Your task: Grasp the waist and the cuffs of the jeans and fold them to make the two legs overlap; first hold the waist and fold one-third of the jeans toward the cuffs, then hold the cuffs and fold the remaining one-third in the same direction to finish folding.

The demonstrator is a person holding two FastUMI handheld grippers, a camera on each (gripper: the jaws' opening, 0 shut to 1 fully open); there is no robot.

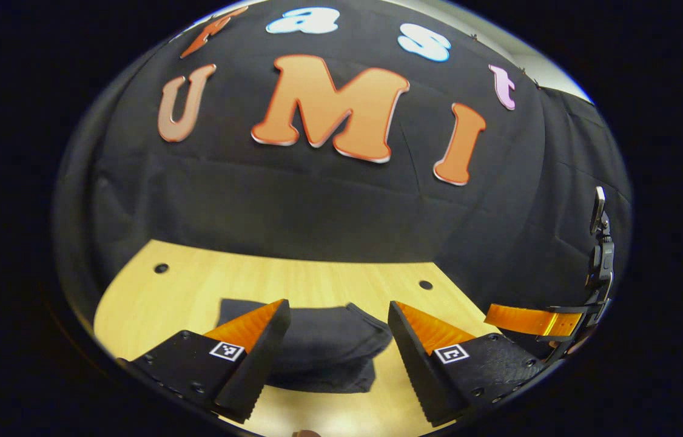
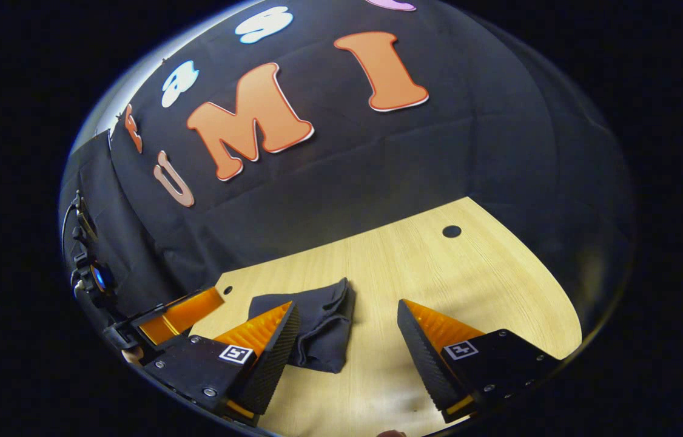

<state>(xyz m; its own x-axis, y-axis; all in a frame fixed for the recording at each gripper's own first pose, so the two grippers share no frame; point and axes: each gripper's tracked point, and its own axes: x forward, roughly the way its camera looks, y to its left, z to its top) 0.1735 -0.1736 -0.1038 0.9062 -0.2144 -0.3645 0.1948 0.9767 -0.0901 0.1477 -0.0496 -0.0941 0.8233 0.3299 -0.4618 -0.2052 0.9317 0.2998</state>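
Observation:
Dark jeans (image 1: 323, 346) lie folded into a compact stack on the wooden table (image 1: 329, 282). In the left gripper view my left gripper (image 1: 336, 358) hangs open above them, its fingers apart with the stack showing between them. The right gripper (image 1: 535, 321) shows at that view's right edge, off the cloth. In the right gripper view the folded jeans (image 2: 323, 328) lie toward the left, partly behind my left finger. My right gripper (image 2: 347, 358) stands open over bare wood beside the stack, holding nothing. The left gripper (image 2: 171, 318) shows at the far left.
The black cloth wall (image 1: 317, 206) rises right behind the table's far edge. Small dark holes (image 1: 161, 267) (image 1: 425, 284) mark the tabletop, and another hole (image 2: 451, 231) lies to the right. Bare wood (image 2: 469, 285) stretches right of the jeans.

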